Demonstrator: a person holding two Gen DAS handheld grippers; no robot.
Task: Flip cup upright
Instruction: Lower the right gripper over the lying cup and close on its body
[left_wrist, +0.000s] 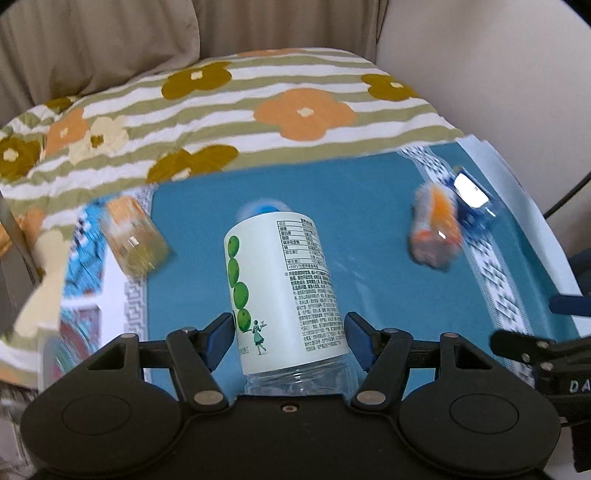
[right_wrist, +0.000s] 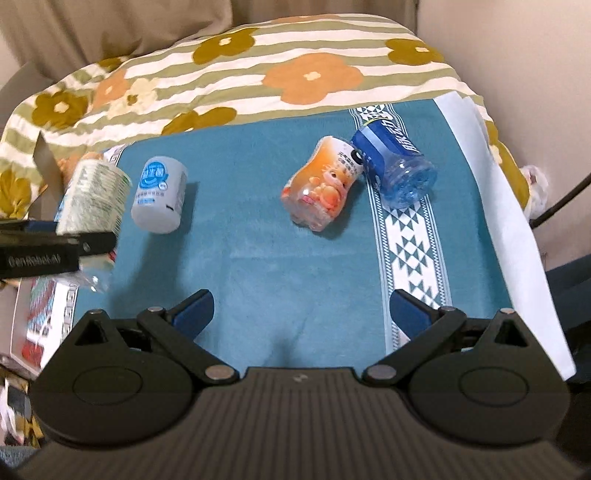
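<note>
My left gripper (left_wrist: 290, 338) is shut on a clear bottle with a white label printed with green fruit (left_wrist: 284, 288); its blue cap end points away from the camera. The same bottle shows at the left edge of the right wrist view (right_wrist: 94, 199), held by the left gripper (right_wrist: 55, 247) above the blue mat. My right gripper (right_wrist: 301, 314) is open and empty over the blue mat (right_wrist: 258, 229). A small white bottle with a blue label (right_wrist: 159, 195) lies on the mat just right of the held bottle.
An orange bottle (right_wrist: 321, 184) and a blue-labelled clear bottle (right_wrist: 395, 166) lie touching at the mat's right. In the left wrist view a blurred orange-labelled bottle (left_wrist: 135, 236) lies at the left. A floral striped cloth (right_wrist: 258, 74) lies behind the mat. Papers (right_wrist: 37, 317) lie left.
</note>
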